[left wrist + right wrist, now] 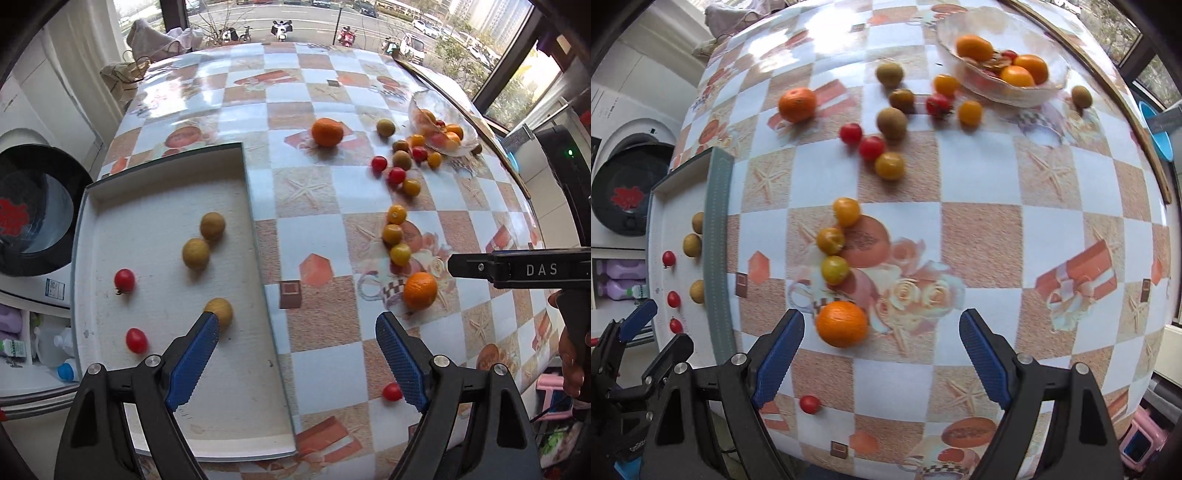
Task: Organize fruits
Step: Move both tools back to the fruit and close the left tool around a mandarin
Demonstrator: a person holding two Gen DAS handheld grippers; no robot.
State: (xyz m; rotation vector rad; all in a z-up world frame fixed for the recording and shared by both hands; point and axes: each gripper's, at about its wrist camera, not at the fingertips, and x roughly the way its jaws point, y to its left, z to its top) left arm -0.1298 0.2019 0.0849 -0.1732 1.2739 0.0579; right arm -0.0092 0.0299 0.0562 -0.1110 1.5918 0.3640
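Sitting at the left of the checkered tabletop (317,236), the white tray (155,206) holds three tan round fruits (195,253) and two red cherry tomatoes (124,280). The left tongs (295,343) hover with blue pads spread apart over the tray's right wall, gripping nothing. Further right, the right tongs (882,343) are likewise apart and unloaded, a mandarin (842,324) lying on the tabletop just beside the left pad. Yellow tomatoes (834,269) trail beyond it toward a glass bowl (1004,92) of fruit at the far right.
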